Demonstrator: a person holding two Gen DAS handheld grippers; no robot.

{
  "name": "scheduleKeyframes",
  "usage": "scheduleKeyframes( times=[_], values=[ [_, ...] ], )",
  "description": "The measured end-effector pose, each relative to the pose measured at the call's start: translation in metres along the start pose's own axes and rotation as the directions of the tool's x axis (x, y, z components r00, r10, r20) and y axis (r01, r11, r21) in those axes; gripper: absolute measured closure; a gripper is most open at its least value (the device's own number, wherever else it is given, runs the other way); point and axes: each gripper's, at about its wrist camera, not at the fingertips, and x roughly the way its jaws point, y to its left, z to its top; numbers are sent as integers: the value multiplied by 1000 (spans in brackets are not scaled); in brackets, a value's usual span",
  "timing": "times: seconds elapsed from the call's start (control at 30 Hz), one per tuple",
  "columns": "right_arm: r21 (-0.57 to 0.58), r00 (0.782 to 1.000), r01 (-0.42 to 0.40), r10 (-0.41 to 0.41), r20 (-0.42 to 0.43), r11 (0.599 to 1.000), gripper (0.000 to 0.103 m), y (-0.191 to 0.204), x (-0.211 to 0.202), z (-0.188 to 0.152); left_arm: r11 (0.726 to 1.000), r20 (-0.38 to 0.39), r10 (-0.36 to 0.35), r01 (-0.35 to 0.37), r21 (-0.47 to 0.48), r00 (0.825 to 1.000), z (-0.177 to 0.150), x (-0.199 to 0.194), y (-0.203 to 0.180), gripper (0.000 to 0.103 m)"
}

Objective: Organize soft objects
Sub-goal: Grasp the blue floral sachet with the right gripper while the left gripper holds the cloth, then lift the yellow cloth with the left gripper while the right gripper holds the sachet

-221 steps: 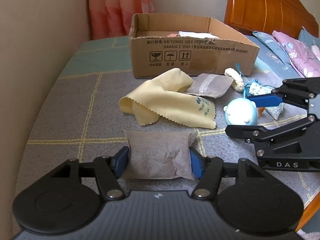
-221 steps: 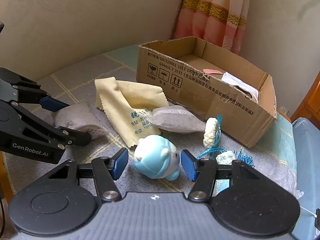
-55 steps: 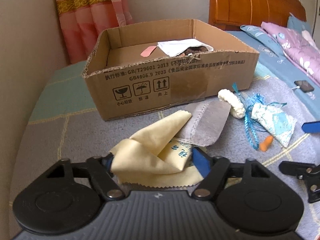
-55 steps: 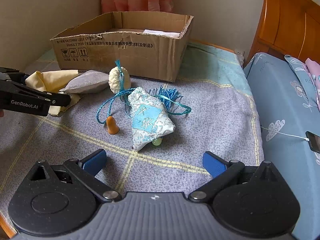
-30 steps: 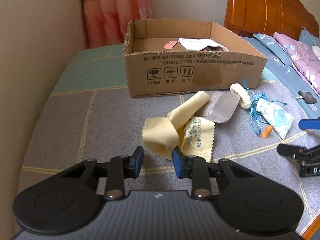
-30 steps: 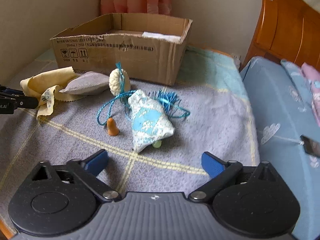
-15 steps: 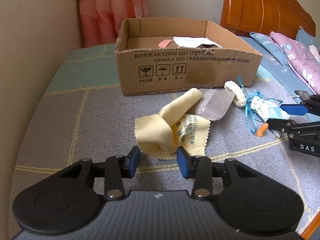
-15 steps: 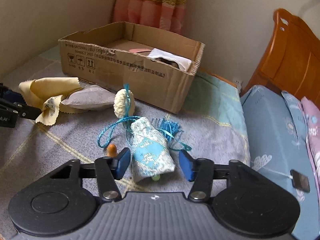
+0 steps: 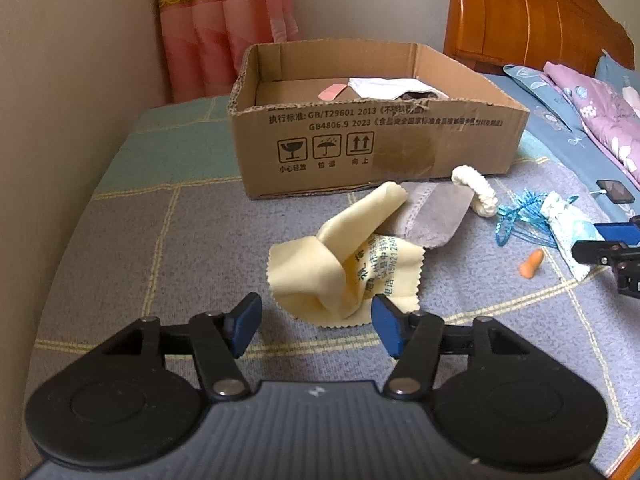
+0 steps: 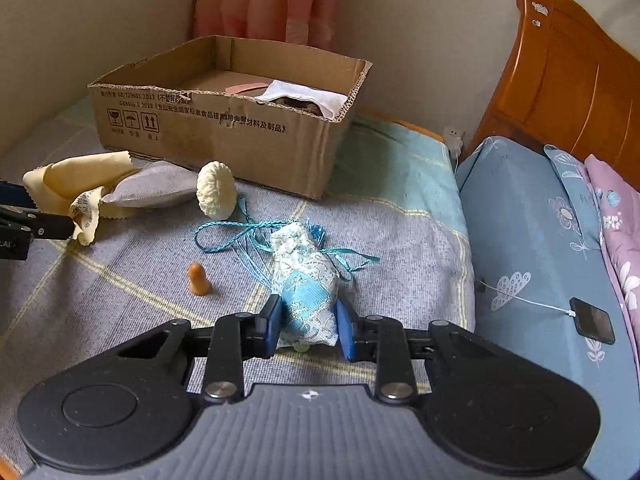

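left gripper point(image 9: 316, 320): we see jaws just opening, empty, near yellow cloth point(image 9: 340, 276)
right gripper point(image 10: 308, 326): we see jaws just closing, pinching blue pouch point(image 10: 306, 280)

Beige walls point(image 9: 80, 60), pink curtain point(image 9: 224, 28), wooden headboard point(image 10: 568, 80)

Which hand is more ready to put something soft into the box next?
Right. The right tool has just closed on the blue pouch. The left tool has been opening, empty, before the yellow cloth; the cardboard box sits ahead.

The box point(image 10: 224, 128) wall hides most of its contents; the phone point(image 9: 614, 191) and right gripper point(image 9: 608, 246) are cut off at the picture's edge.
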Motion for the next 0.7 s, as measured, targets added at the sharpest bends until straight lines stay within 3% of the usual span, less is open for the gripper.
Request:
scheduleKeyframes(
  times=[0.7],
  values=[
    [-29, 999, -51, 51, -4, 998, 58, 5, 15, 9, 998, 13, -8, 7, 70, 1000, 16, 16, -17, 42]
  ],
)
